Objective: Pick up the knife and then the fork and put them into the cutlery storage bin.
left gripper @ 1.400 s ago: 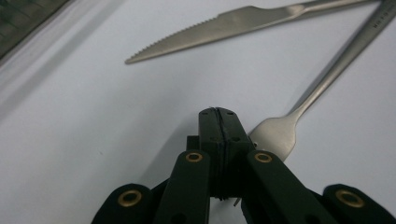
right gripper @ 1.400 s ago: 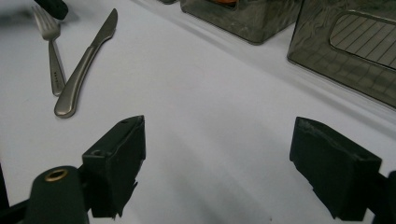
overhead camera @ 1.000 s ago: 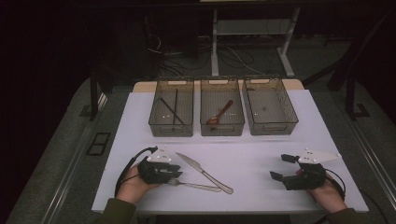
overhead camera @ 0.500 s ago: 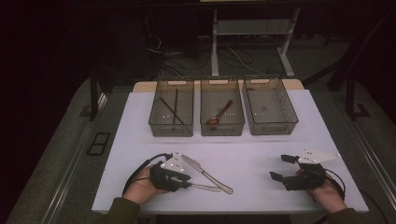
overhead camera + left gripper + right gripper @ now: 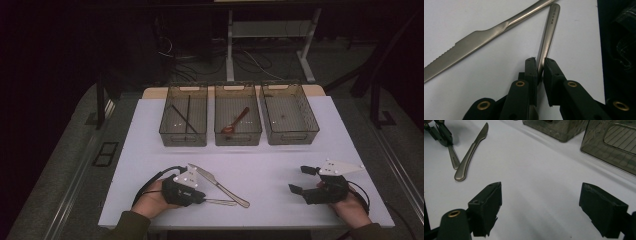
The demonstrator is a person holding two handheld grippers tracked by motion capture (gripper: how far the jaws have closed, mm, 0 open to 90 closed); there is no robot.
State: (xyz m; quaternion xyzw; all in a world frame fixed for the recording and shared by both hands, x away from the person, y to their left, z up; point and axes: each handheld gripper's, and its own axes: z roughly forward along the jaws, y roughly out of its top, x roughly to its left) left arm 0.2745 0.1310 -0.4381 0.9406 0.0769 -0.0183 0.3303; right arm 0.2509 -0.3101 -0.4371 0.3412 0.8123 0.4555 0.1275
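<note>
A steel knife [image 5: 220, 186] [image 5: 481, 37] lies on the white table [image 5: 270, 165], blade toward the back left. Beside it lies a second steel utensil; its flat handle [image 5: 222, 202] [image 5: 547, 37] runs between the jaws of my left gripper [image 5: 202, 199] [image 5: 539, 64]. Those jaws have just been closing and now pinch the handle near its middle; the utensil's head is hidden beneath the gripper. My right gripper [image 5: 299, 180] [image 5: 541, 207] rests at the front right, open wide with only bare table between its pads. In the right gripper view, the left gripper [image 5: 439, 132] shows far off.
Three clear bins stand in a row at the back: the left bin [image 5: 165, 125] holds two dark sticks, the middle bin [image 5: 217, 125] a reddish spoon [image 5: 236, 121], and the right bin [image 5: 310, 120] has a small speck on its floor. Dark floor surrounds the table.
My left hand has shifted right along the front of the table to the utensil handle, and its jaws have closed around it. The right hand has stayed put.
</note>
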